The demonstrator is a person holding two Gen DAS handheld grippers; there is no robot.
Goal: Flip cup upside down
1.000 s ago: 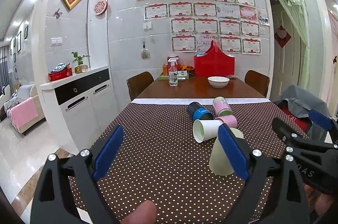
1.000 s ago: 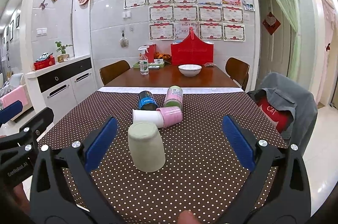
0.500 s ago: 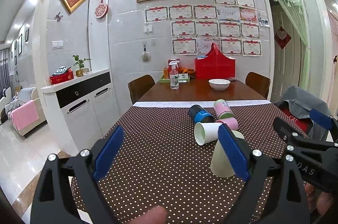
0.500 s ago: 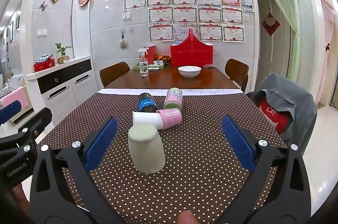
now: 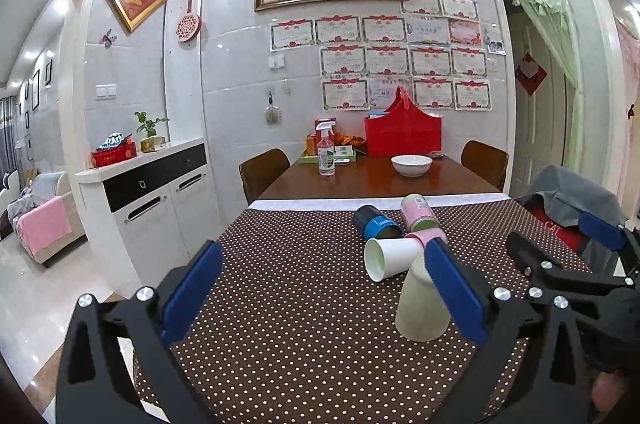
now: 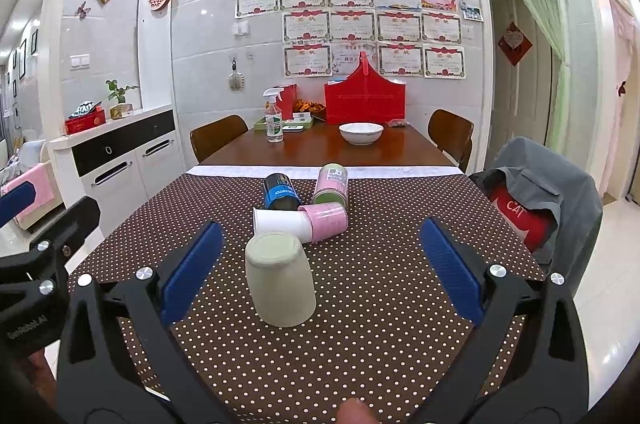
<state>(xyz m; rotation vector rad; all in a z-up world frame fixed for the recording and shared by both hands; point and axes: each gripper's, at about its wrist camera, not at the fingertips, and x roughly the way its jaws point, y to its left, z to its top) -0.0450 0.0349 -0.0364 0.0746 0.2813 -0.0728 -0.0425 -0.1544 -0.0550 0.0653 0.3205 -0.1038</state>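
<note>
A pale green cup point(image 6: 280, 280) stands upside down on the dotted brown tablecloth point(image 6: 380, 304); it also shows in the left wrist view point(image 5: 420, 308), partly behind my left gripper's right finger. Behind it lie a white cup point(image 6: 282, 222), a pink cup point(image 6: 326, 222), a blue can point(image 6: 280, 194) and a green-and-pink can point(image 6: 331, 184), all on their sides. My left gripper point(image 5: 324, 292) is open and empty, left of the cups. My right gripper point(image 6: 320, 268) is open and empty, held near the green cup without touching it.
Beyond the cloth the wooden table point(image 6: 320, 148) carries a white bowl point(image 6: 361, 133), a spray bottle point(image 6: 274, 120) and a red bag point(image 6: 365, 100). Chairs stand at both far sides. A chair with a grey jacket point(image 6: 544, 208) is at the right. A white cabinet point(image 6: 120, 160) is at the left.
Both grippers have drawn back a little and risen slightly. The green cup stays upside down in place. Both stay open.
</note>
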